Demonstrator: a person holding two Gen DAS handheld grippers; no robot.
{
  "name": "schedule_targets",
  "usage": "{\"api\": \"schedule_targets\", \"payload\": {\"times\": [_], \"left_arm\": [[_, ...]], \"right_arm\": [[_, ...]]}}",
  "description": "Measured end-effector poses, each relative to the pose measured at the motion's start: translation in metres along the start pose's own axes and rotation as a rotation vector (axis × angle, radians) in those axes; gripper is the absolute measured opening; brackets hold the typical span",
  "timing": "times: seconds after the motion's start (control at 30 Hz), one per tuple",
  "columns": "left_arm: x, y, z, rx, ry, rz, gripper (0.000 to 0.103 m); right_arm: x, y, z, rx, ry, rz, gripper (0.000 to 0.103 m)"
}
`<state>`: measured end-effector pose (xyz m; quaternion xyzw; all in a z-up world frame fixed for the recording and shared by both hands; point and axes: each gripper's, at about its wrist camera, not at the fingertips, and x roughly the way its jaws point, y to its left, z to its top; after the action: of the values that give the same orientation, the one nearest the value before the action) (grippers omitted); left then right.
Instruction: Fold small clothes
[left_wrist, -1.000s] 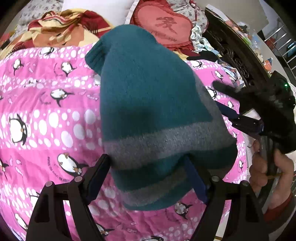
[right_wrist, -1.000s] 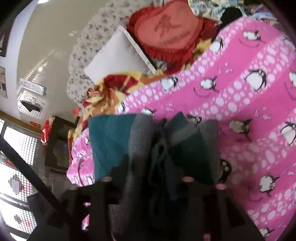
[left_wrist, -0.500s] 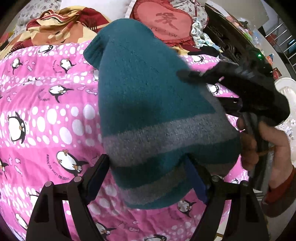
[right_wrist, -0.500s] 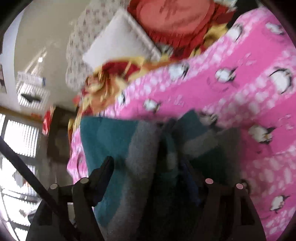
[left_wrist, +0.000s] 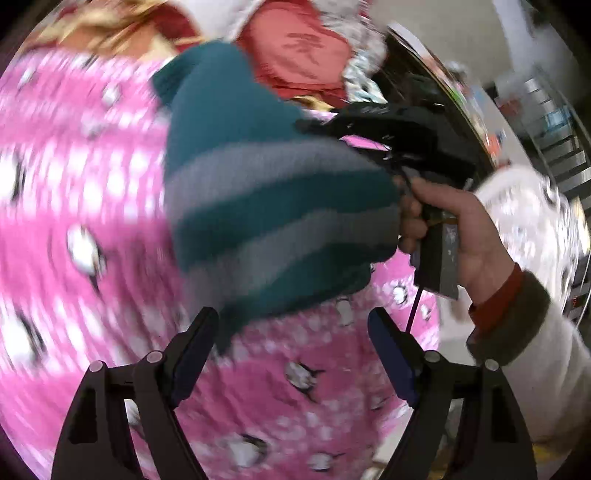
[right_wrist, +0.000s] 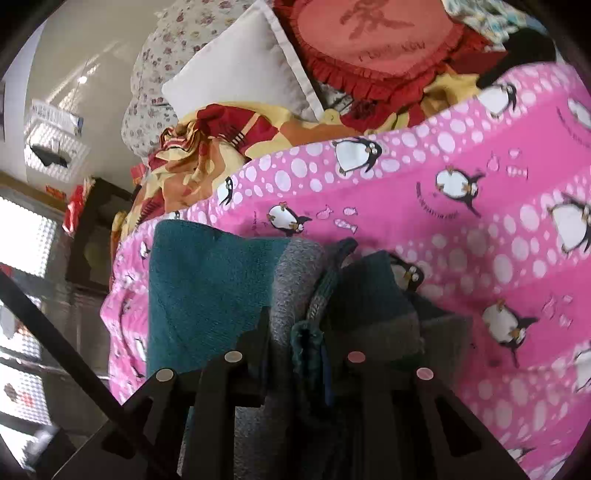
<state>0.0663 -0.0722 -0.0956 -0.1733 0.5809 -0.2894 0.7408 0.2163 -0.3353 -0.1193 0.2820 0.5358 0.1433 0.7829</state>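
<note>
Teal/grey knit garment (right_wrist: 207, 295) btwn right hand-held gripper (right_wrist: 295, 354) jaws, closing on it | left hand-held gripper (left_wrist: 291, 328) wide open, garment just ahead

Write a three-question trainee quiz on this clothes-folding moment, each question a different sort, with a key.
1. True or false: the left gripper stands open, its pads clear of the teal and grey knit garment.
2. Multiple choice: what is between the fingers of the right gripper? A) a white pillow B) the knit garment C) nothing
3. Fill in: the pink cover on the bed is printed with white dots and ____.

Key: 1 true. 2 B; the jaws are closing on a bunched fold of it. 3 penguins.
</note>
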Motion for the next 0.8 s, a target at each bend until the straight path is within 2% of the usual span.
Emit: {"api": "schedule_targets", "payload": {"times": [0.07, 0.17, 0.33, 0.47, 0.6, 0.63, 0.67, 0.7, 0.73, 0.8], "left_arm": [[0.004, 0.006, -0.016, -0.128, -0.025, -0.021, 0.082], [0.018, 0.019, -0.034, -0.35, -0.051, -0.107, 0.082], [0.032, 0.039, -0.043, -0.614, -0.181, -0.168, 0.082], [0.035, 0.052, -0.045, -0.75, -0.296, -0.236, 0.082], [0.044, 0.061, -0.042, -0.813, -0.301, -0.256, 0.082], [0.048, 0.061, -0.04, -0.822, -0.288, -0.266, 0.077], [0.049, 0.064, -0.039, -0.83, -0.274, -0.266, 0.056], [0.049, 0.066, -0.038, -0.828, -0.262, -0.272, 0.039], [0.048, 0.066, -0.036, -0.815, -0.26, -0.28, 0.014], [0.036, 0.069, -0.034, -0.768, -0.275, -0.277, 0.011]], "right_arm": [[-0.004, -0.002, 0.001, 0.005, 0.005, 0.012, 0.023], [-0.003, 0.001, 0.002, -0.013, 0.019, 0.0, 0.023], [-0.002, 0.0, 0.002, -0.002, 0.032, 0.011, 0.024], [-0.004, -0.002, 0.003, -0.008, 0.045, 0.02, 0.024], [-0.005, 0.001, 0.002, -0.033, 0.038, 0.009, 0.024], [-0.006, 0.002, 0.001, -0.037, 0.029, 0.005, 0.024], [-0.008, 0.003, 0.0, -0.04, 0.022, 0.0, 0.024], [-0.011, 0.005, -0.001, -0.049, 0.008, -0.009, 0.023], [-0.016, 0.008, -0.002, -0.055, -0.009, -0.014, 0.023], [-0.026, 0.01, -0.002, -0.042, -0.029, 0.005, 0.023]]}}
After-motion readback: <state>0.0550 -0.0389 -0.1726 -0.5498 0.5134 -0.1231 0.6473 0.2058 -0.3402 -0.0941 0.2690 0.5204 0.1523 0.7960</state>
